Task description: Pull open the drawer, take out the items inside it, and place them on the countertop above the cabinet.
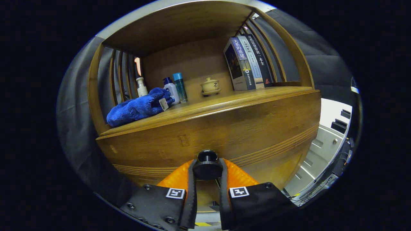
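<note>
The drawer point(224, 134) is a wide wooden front with grooved lines along its lower edge, directly under the countertop point(205, 107). Its round dark knob point(207, 166) sits clamped between both fingers of the gripper point(207, 171). Above lie a blue towel point(138, 107), bottles point(175, 88), a lidded cup point(210, 86) and books point(247, 62).

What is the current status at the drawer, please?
Gripper shut on the drawer knob. Drawer front close ahead, contents unseen. Countertop already holds blue towel, bottles, teacup, books.
</note>
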The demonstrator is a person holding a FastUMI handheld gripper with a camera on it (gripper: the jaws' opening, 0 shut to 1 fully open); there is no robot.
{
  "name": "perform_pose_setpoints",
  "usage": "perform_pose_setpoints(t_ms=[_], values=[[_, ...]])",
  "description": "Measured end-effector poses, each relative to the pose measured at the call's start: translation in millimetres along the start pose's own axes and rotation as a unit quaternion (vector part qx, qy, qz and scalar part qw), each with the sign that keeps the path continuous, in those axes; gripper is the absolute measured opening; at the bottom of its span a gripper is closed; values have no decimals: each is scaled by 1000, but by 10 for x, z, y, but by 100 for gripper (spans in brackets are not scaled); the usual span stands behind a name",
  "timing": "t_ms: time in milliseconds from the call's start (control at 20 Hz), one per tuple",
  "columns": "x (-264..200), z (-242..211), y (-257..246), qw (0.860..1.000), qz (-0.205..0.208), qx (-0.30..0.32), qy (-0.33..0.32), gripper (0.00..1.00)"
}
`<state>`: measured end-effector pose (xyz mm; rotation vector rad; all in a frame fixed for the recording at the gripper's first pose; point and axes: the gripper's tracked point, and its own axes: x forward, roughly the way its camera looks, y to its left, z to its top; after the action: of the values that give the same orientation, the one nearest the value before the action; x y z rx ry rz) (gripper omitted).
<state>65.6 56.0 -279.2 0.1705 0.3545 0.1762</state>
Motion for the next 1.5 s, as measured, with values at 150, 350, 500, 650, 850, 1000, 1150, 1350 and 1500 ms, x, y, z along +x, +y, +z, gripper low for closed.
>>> perform_pose_setpoints(t_ms=[150,350,500,650,850,1000,1150,1350,1500], values=[[-167,-36,-10,1000,-2,3,1,37],[-418,-89,-17,1000,-5,-5,5,37],[-632,-140,-37,1000,-7,-11,6,37],[-831,-187,-61,1000,-8,-14,9,37],[-1073,-269,-78,1000,-11,-14,15,37],[-1231,-338,-91,1000,-10,-15,19,37],[-1360,-388,-106,999,-11,-21,25,37],[-1534,-454,-85,999,-13,-19,27,37],[-1597,-470,-66,999,-15,-15,25,37]])
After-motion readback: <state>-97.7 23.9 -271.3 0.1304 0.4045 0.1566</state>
